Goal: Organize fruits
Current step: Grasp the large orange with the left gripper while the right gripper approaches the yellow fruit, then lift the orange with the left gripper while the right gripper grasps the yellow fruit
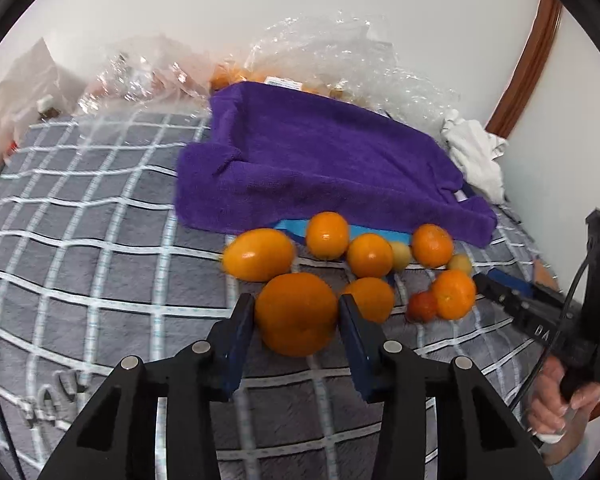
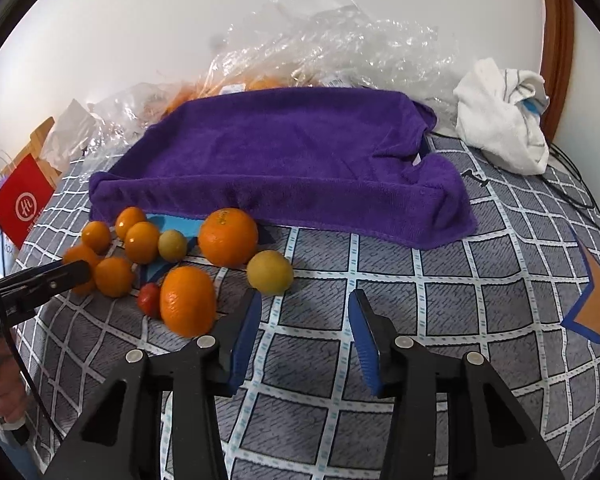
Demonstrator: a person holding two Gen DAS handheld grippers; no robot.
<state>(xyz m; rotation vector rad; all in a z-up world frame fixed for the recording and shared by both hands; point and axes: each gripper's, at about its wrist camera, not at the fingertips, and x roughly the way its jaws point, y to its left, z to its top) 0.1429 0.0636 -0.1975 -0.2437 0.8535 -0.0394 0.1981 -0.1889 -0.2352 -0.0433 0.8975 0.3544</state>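
Right, my left gripper (image 1: 296, 312) has its jaws on either side of the big orange (image 1: 296, 314), pads at its flanks; can't tell if they're actually pressing it or just beside it. It sits on the grey checked bedspread (image 1: 100, 240), at 6 o'clock of the fruit pile.

Rest of the pile, left cam: oval orange (image 1: 259, 254) at 11 o'clock of the big one, another orange (image 1: 327, 235) at 12, two more behind at 1 o'clock, plus a small red fruit (image 1: 421, 307) at 3 touching a mandarin (image 1: 454, 294). A couple of small yellowish fruits (image 1: 401, 255) are tucked in betw. the oranges.

The purple towel (image 1: 320, 160) lies at 12 o'clock behind the pile, draped over something boxy w/ raised edges; a blue sheet (image 1: 292, 226) pokes out under its front edge.

My right gripper (image 2: 304, 300) is open, nothing betw. its fingers, over bare bedspread. A yellow-green fruit (image 2: 270, 272) sits just off its left fingertip at 11 o'clock.

Clear plastic bags (image 2: 340, 48) are along the wall, and a white cloth (image 2: 504, 120) is at 2 o'clock.
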